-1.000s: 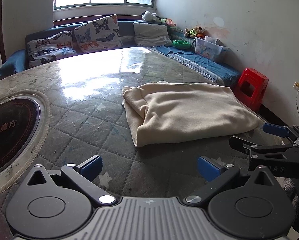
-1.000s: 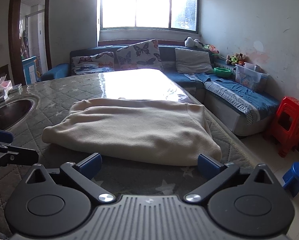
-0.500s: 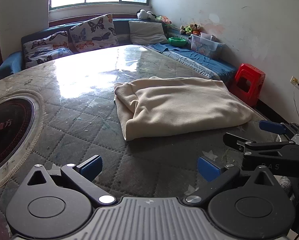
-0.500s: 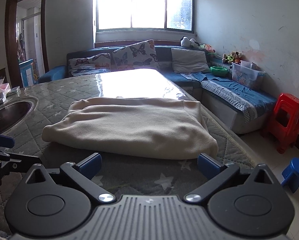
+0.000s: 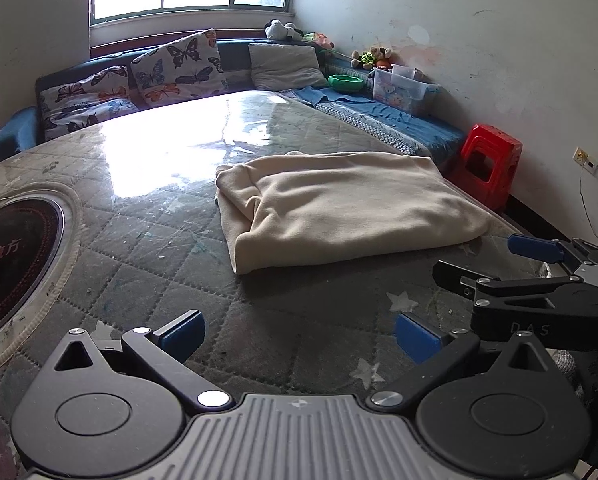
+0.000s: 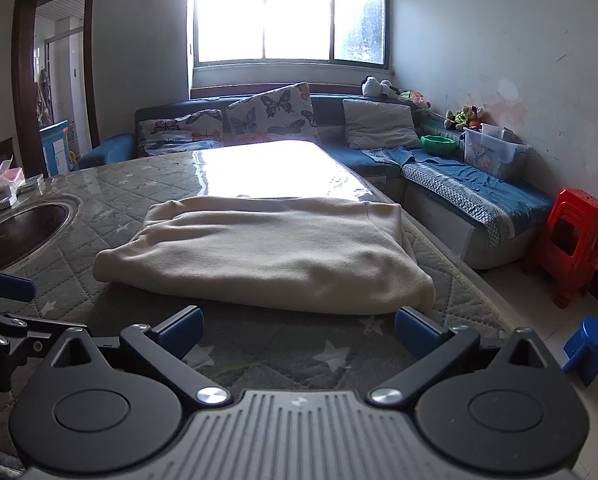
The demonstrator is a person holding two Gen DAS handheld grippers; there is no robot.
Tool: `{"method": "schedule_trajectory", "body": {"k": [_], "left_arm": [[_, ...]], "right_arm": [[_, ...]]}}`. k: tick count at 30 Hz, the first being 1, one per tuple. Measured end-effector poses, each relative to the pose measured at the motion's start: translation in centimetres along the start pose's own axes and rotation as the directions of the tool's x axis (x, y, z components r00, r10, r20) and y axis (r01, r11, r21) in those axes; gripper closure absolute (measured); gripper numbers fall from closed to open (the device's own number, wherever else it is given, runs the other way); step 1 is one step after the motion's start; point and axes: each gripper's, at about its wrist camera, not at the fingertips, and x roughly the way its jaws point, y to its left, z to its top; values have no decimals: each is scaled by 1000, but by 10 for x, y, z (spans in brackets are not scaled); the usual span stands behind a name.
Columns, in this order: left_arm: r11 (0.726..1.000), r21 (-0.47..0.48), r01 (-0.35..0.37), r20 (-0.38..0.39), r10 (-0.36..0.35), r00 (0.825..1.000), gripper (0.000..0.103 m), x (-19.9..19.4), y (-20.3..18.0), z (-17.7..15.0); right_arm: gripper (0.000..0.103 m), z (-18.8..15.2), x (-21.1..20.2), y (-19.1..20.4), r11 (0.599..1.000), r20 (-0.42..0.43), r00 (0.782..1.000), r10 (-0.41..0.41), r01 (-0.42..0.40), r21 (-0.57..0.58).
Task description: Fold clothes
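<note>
Seen from the left wrist, the cream sweater is already folded into a thick rectangle on the quilted desk, so folding looks mostly done, maybe one more fold or some smoothing left; the left tool is spread wide with nothing held, the sweater ahead and a bit right, not touched. Over on the right wrist view, the right tool is also wide open and empty, with the sweater's near edge just beyond its tips.
</note>
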Motion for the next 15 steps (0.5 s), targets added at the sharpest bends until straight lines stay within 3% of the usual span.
{"method": "schedule_trajectory", "body": {"k": [15], "left_arm": [[1000, 28, 1, 17, -2, 1000, 0, -8, -7, -2]], "right_arm": [[0, -2, -12, 1, 1000, 17, 1000, 7, -7, 2]]}}
